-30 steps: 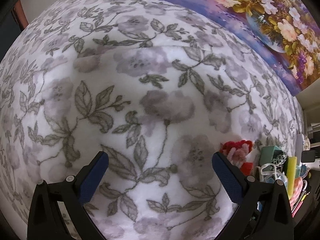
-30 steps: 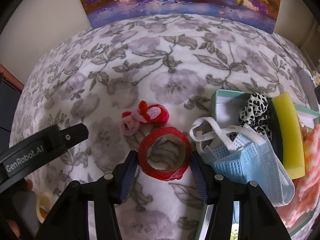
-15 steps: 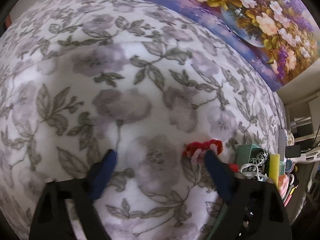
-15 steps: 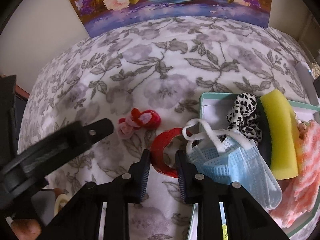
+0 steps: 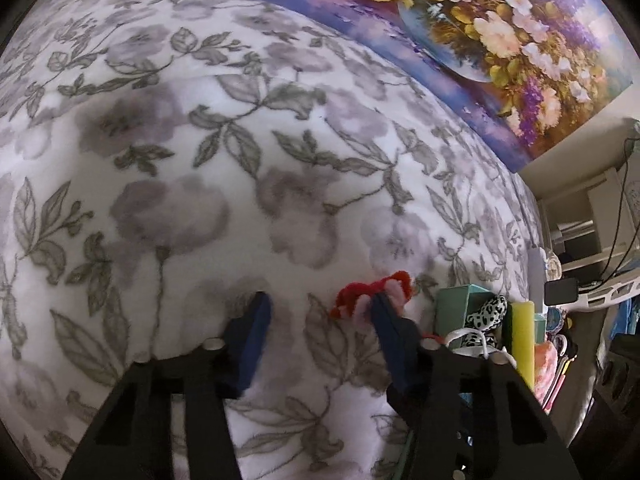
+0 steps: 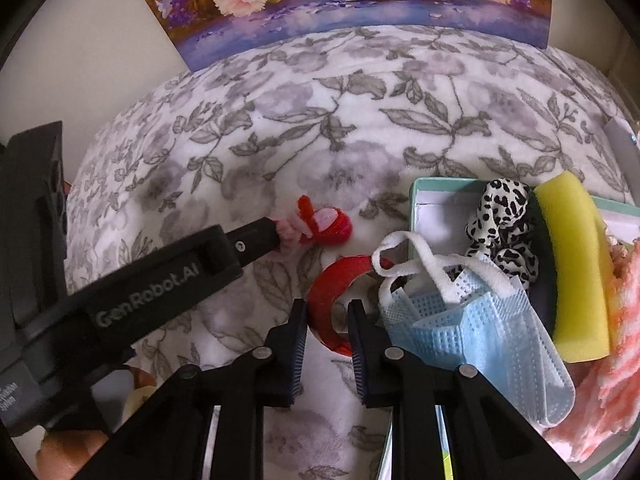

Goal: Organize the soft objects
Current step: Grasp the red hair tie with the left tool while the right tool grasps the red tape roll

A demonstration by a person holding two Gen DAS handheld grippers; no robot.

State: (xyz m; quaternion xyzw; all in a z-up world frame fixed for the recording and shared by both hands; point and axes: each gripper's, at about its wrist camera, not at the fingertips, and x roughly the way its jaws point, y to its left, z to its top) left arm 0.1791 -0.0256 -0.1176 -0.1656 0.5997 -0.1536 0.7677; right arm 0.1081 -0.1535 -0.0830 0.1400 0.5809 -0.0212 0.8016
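A red band ring (image 6: 332, 292) lies squashed on the floral blanket beside the teal box (image 6: 440, 186). My right gripper (image 6: 327, 312) is shut on the ring's near side. A red and pink pipe-cleaner bundle (image 6: 324, 224) lies just beyond; it also shows in the left wrist view (image 5: 372, 292). My left gripper (image 5: 320, 312) is open, its right finger (image 5: 384, 316) touching the bundle, its left finger on the blanket. The box holds a blue face mask (image 6: 472, 312), a leopard scrunchie (image 6: 500, 216), a yellow sponge (image 6: 572, 264) and an orange fluffy cloth (image 6: 616, 360).
A flower painting (image 5: 480, 28) leans against the wall behind the blanket (image 5: 240, 160). White shelves and cables (image 5: 592, 240) stand at the far right. A small yellowish ring (image 6: 136, 396) sits at the lower left by a hand.
My right gripper closed on the red ring and squashed it. My left gripper moved right to the pipe-cleaner bundle and narrowed its opening.
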